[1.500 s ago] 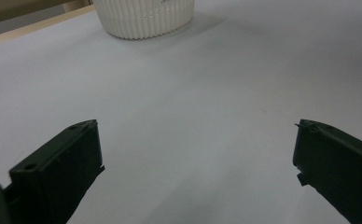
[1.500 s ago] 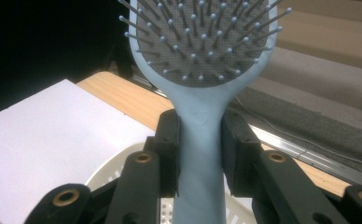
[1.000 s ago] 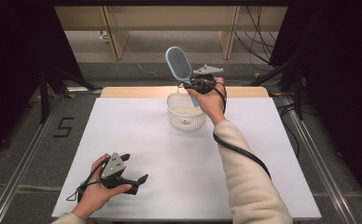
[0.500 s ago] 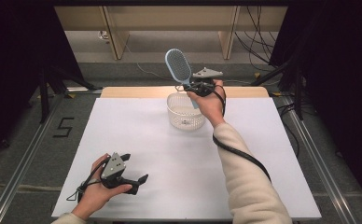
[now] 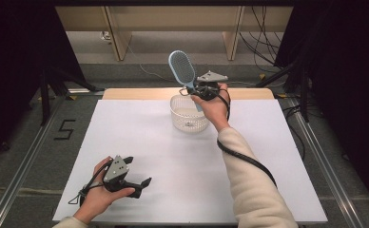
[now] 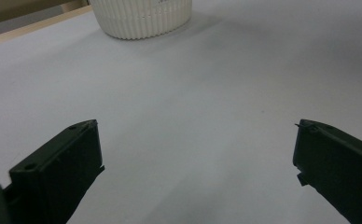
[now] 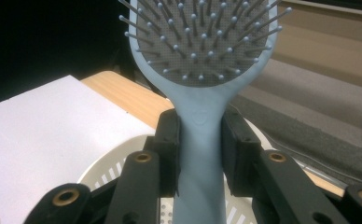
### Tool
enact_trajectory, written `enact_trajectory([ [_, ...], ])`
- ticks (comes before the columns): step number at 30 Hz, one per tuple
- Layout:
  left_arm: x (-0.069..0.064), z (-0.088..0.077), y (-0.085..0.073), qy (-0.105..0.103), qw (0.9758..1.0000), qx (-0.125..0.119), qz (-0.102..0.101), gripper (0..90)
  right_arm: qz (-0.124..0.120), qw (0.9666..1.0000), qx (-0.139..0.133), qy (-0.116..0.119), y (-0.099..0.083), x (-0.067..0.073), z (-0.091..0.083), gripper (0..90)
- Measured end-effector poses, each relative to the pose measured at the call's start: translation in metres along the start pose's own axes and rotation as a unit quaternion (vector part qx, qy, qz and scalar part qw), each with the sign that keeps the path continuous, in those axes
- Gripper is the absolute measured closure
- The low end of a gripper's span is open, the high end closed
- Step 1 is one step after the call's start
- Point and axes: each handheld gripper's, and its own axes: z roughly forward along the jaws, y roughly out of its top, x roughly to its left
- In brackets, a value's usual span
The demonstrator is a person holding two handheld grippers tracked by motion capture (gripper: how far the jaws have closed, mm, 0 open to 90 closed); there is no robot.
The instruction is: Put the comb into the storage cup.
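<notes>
- R gripper (image 5: 195, 89) clamps hairbrush (image 5: 181, 69) by handle, above white basket (image 5: 189, 113).
- L gripper (image 5: 136, 171), jaws apart, idle well short of basket.
- Next, likely: lower brush in, release.

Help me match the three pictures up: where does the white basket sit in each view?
High view: the white basket stands at the far middle of the table, just under the right gripper and its hairbrush.
Left gripper view: top edge, left of centre, far beyond the open jaws.
Right gripper view: bottom, behind the jaws.
Shared landmark: the basket's ribbed white wall.
</notes>
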Motion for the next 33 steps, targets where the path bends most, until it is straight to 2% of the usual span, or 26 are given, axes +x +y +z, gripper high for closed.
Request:
enact_trajectory([
  [5,0.000,0.000,0.000,0.000,1.0000,0.000,0.001,0.7,-0.002,1.0000,-0.007,0.002,-0.003,-0.003,-0.001,70.6],
  [8,0.000,0.000,0.000,0.000,1.0000,0.000,0.001,0.7,-0.014,0.9998,-0.014,0.006,-0.005,-0.002,-0.001,70.6],
  [11,0.000,0.000,0.000,0.000,1.0000,0.001,0.001,0.7,-0.010,0.9997,-0.015,0.015,-0.006,-0.002,0.000,70.6],
  [33,0.000,-0.001,0.000,0.001,1.0000,-0.001,-0.002,0.7,-0.031,0.9989,-0.027,0.023,-0.011,-0.003,0.003,70.6],
])
